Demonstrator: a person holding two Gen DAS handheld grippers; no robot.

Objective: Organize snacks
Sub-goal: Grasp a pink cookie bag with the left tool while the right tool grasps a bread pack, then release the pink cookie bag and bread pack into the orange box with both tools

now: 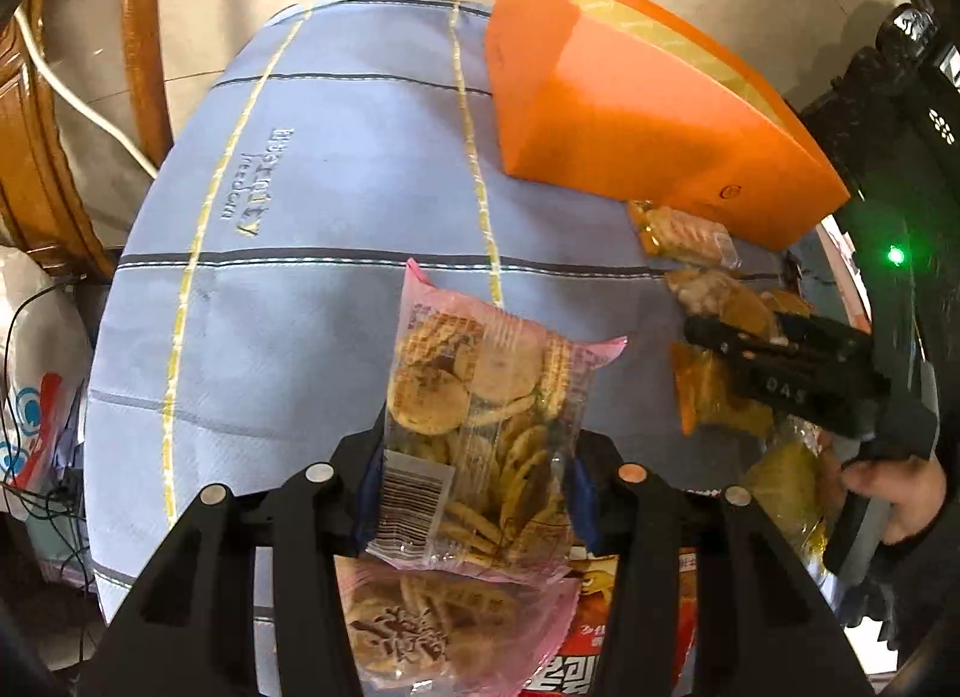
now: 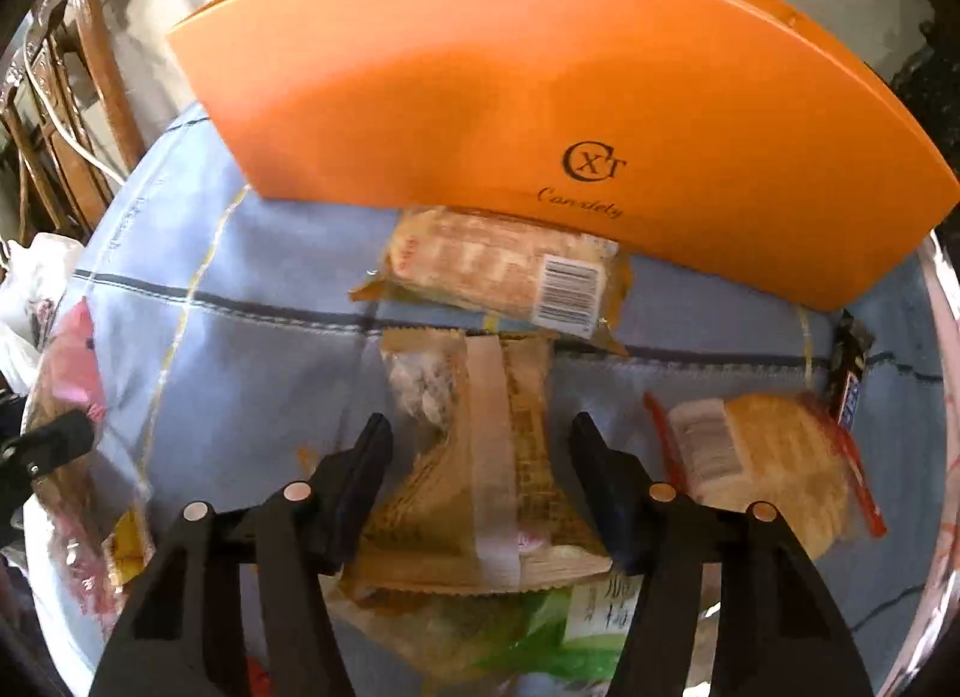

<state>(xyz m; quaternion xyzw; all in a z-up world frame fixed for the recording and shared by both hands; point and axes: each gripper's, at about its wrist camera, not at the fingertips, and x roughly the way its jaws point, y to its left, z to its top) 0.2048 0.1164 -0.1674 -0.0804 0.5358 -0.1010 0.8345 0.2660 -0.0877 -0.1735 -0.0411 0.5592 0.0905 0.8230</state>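
Orange box stood beyond both tongs, left gripper was clamped on the pink biscuit packet raised over the cloth, right gripper had jaws apart straddling a tan snack packet, pads not touching.

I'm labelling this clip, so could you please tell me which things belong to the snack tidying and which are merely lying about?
Job:
- pink cookie packet held in the left gripper
- tan wrapped snack packet
- orange cardboard box

Lying about:
- white cable
- wooden chair
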